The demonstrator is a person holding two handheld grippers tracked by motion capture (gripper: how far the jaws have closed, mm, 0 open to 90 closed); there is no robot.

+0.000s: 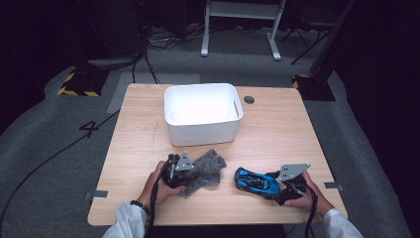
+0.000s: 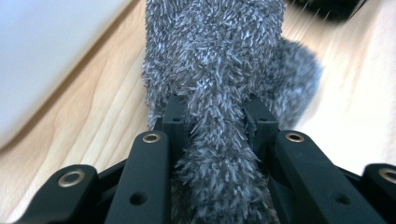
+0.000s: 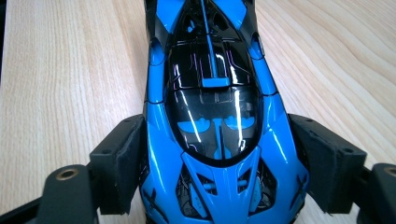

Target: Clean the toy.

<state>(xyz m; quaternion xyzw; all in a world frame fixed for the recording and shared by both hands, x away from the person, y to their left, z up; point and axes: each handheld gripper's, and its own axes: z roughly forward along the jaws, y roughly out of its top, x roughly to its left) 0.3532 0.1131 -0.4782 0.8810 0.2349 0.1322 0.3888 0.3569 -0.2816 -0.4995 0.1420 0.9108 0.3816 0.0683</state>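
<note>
The left tool (image 2: 212,123) is clenched on a fuzzy grey sock (image 2: 219,70) lying on the worktop (image 1: 277,134) near the white bin (image 1: 202,113). The right tool (image 3: 217,163) is clamped across a blue toy car (image 3: 210,107), right of the sock. The car's glossy, tapered body may slip from the pads when lifted. The limp sock may snag the bin rim.

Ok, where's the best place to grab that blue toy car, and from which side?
Grip the blue toy car across its two long flanks, coming in along its length from one end, as the right gripper does now. The body is long, narrow and smooth-sided, lying flat on the table, so the pads probably seat squarely there.
</note>
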